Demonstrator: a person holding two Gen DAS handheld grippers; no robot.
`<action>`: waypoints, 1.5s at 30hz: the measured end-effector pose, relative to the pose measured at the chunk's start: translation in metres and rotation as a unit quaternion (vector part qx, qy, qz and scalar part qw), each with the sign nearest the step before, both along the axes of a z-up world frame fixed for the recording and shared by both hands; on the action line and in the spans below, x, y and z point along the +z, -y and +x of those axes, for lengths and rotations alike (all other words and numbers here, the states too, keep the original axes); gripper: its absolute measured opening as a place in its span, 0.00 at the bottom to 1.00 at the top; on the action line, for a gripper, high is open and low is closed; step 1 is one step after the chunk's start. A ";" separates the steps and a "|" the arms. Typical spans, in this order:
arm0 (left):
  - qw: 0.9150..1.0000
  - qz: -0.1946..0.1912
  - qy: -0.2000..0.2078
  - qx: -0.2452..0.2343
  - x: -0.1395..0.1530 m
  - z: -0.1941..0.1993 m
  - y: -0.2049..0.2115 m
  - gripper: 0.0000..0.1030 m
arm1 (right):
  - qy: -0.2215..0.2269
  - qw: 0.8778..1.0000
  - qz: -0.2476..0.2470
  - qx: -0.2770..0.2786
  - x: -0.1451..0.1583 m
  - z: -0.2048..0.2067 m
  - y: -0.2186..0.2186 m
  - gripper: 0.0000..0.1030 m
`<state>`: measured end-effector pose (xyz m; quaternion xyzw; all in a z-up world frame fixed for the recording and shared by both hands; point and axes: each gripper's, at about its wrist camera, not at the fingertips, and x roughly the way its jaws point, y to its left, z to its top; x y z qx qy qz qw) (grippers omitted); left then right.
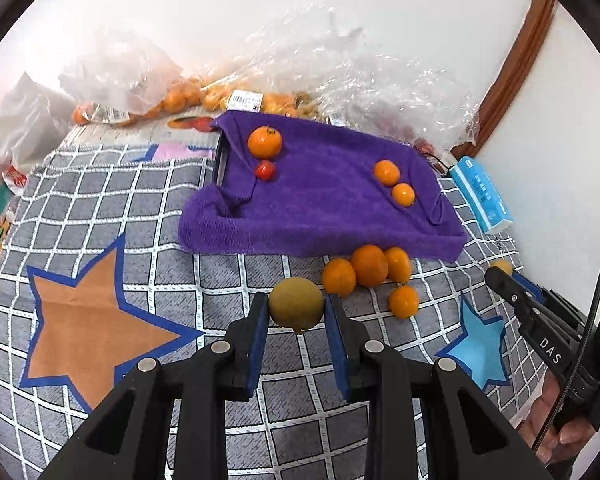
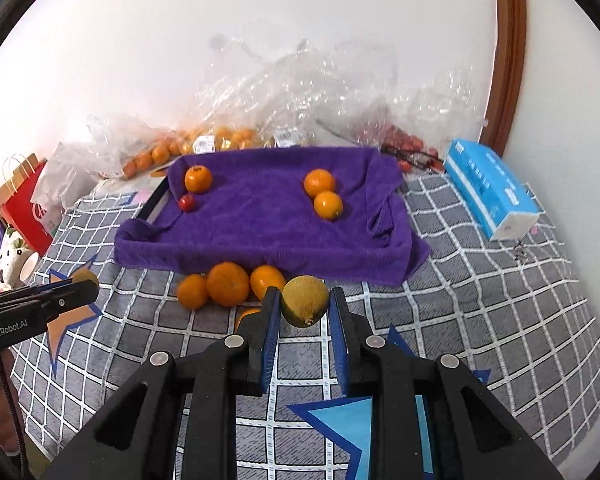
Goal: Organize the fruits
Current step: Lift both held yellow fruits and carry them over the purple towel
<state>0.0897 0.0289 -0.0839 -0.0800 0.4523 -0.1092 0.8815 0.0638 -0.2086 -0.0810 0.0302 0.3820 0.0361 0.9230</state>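
Sorting looks partly done: three oranges (image 2: 198, 179) and a small red fruit (image 2: 187, 202) lie on the purple towel (image 2: 260, 236) over a tray, while four oranges (image 2: 227, 283) wait on the checked cloth (image 2: 480, 300) before it. Each gripper clenches a yellow-green citrus between its pads above the cloth: the left gripper (image 1: 297, 308) one (image 1: 296, 303), the right gripper (image 2: 305, 306) another (image 2: 305, 305).

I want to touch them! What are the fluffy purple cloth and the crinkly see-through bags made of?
The purple cloth looks like soft terry or microfibre towelling: fuzzy, matte, draping in folds. The see-through bags look like thin glossy plastic film: crinkled, with shiny glints.
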 end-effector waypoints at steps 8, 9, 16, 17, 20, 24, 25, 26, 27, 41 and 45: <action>1.000 0.009 0.026 -0.009 0.025 -0.006 0.006 0.26 | 0.020 1.000 -0.004 -0.007 0.023 -0.006 0.001 0.23; 0.999 0.010 0.030 -0.008 0.029 -0.006 0.006 0.26 | 0.023 1.000 -0.005 -0.007 0.025 -0.007 0.001 0.23; 0.999 0.010 0.047 -0.002 0.046 -0.004 0.007 0.26 | 0.041 0.999 -0.003 -0.010 0.043 -0.007 0.004 0.23; 0.999 0.010 0.049 -0.001 0.048 -0.004 0.007 0.26 | 0.042 0.999 -0.004 -0.010 0.044 -0.007 0.004 0.23; 0.999 0.012 0.053 0.003 0.053 -0.002 0.005 0.26 | 0.046 0.999 -0.003 -0.008 0.048 -0.006 0.004 0.23; 0.998 0.011 0.057 0.010 0.058 0.002 0.002 0.26 | 0.050 0.999 0.000 -0.007 0.051 -0.001 0.005 0.23; 0.998 0.010 0.058 0.011 0.059 0.003 0.001 0.26 | 0.051 0.999 0.000 -0.006 0.052 0.000 0.005 0.23; 0.998 0.011 0.058 0.013 0.060 0.004 0.001 0.26 | 0.051 0.999 0.000 -0.007 0.053 0.002 0.005 0.23; 0.998 0.010 0.058 0.014 0.060 0.005 0.000 0.26 | 0.051 0.999 0.000 -0.007 0.054 0.003 0.005 0.23; 0.998 0.007 0.066 0.015 0.068 0.020 -0.003 0.26 | 0.058 0.998 0.000 -0.013 0.063 0.018 0.010 0.23; 0.998 0.005 0.068 0.015 0.071 0.024 -0.003 0.26 | 0.060 0.998 0.003 -0.015 0.064 0.020 0.012 0.23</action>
